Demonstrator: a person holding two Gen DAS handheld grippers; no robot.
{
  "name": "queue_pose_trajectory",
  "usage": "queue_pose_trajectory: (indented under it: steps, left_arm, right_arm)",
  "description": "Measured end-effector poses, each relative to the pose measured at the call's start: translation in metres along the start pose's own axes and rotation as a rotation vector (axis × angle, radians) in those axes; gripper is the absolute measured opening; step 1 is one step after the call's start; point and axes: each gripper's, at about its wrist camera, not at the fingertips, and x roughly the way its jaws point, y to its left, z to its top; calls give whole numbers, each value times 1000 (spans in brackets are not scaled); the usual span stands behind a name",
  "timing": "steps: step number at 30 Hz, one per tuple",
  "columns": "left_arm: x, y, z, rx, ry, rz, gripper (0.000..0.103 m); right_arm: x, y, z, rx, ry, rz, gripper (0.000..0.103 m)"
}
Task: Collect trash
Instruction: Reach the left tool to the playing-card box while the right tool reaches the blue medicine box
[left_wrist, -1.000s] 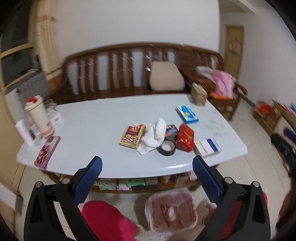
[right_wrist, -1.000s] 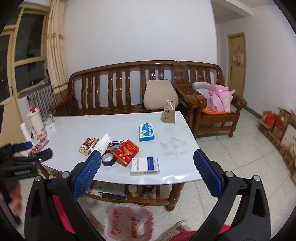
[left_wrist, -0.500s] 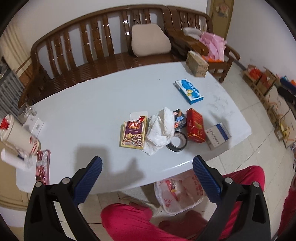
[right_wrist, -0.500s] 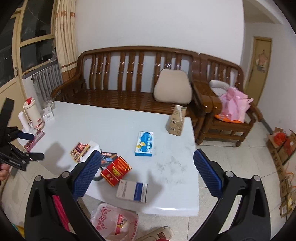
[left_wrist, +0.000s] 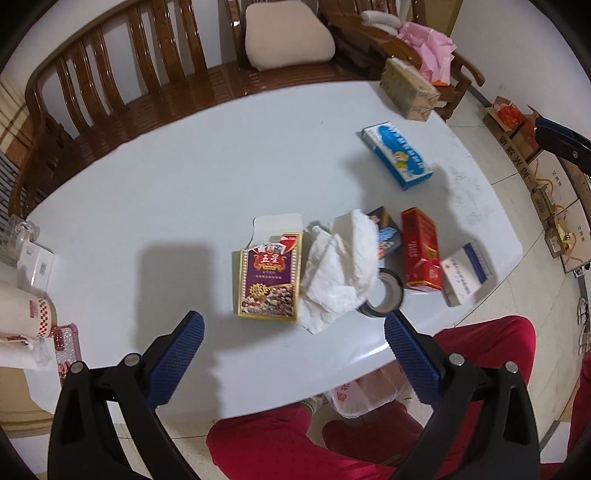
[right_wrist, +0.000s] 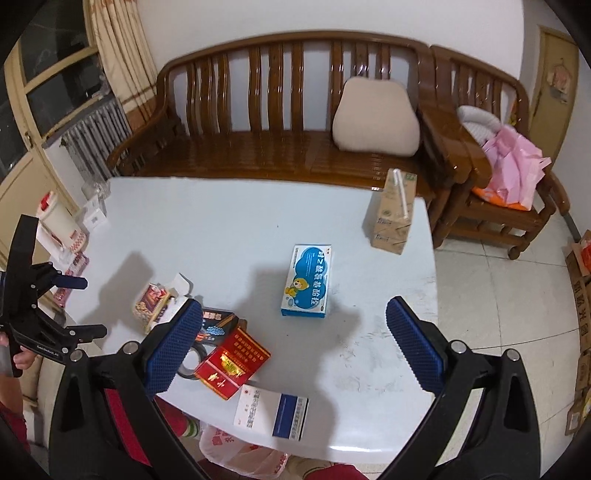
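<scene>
Presently, the glossy white oval table (left_wrist: 155, 192) carries all the litter, with a slatted brown wooden bench (right_wrist: 258, 147) behind it. A white plastic bag with red print (left_wrist: 364, 397) sits on the floor under the near table edge, beside my red-trousered legs. On the tabletop, from larger to smaller: a crumpled white tissue (left_wrist: 341, 266) lies against an opened purple-and-gold card box (left_wrist: 269, 282); a blue-and-white medicine carton (right_wrist: 308, 282) lies apart toward the far side; a red-and-gold cigarette carton (right_wrist: 231, 363) lies beside a white box with a blue band (right_wrist: 271, 411) at the near edge; a black tape roll (left_wrist: 384, 293) touches the tissue. My left gripper (left_wrist: 293, 363) hangs above the near edge, jaws spread wide, holding nothing. My right gripper (right_wrist: 293, 350) hovers over the table, jaws likewise wide apart and empty.
</scene>
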Motion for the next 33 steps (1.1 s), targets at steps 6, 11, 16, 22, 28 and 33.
queue_pose_trajectory:
  steps: [6, 11, 16, 22, 28, 33]
  left_arm:
    - [33, 15, 9, -26, 49, -8, 96]
    - [52, 28, 16, -48, 75, -26, 96]
    - [66, 34, 21, -58, 92, -35, 96]
    - [82, 37, 24, -55, 112, -39, 96]
    - [100, 41, 27, -60, 133, -42, 96]
    - [109, 46, 29, -80, 141, -57, 96]
  right_arm:
    - [44, 4, 8, -32, 68, 7, 98]
    - [75, 6, 13, -48, 113, 11, 98]
    - [99, 5, 21, -47, 147, 19, 98]
    - [134, 4, 22, -50, 208, 17, 98]
    - [167, 1, 18, -39, 266, 17, 98]
    - [186, -1, 15, -37, 302, 13, 98]
